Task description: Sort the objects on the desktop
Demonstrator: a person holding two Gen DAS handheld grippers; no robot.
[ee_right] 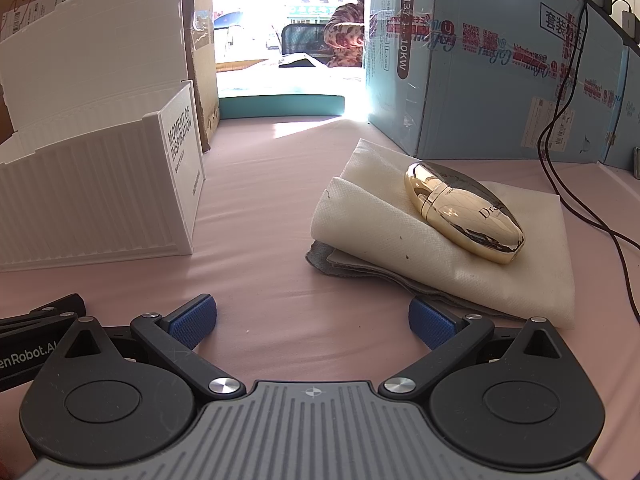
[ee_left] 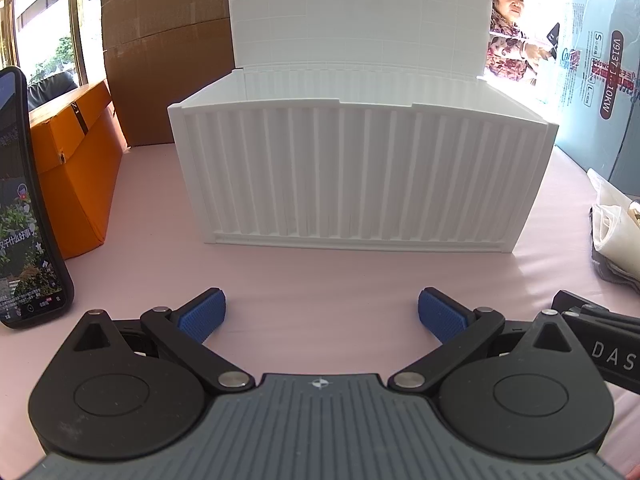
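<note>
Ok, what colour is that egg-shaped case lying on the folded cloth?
Shiny gold, mirror-like. The egg-shaped case shows best in the right wrist view.

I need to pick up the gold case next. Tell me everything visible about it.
The gold case is a smooth, mirror-shiny, egg-shaped capsule, metallic-looking, with a seam band around its middle and partly readable lettering on its side. It lies on its side, closed, on a folded cream cloth right of the white box. Nothing else touches it; the right tool is open, short of it.
</note>
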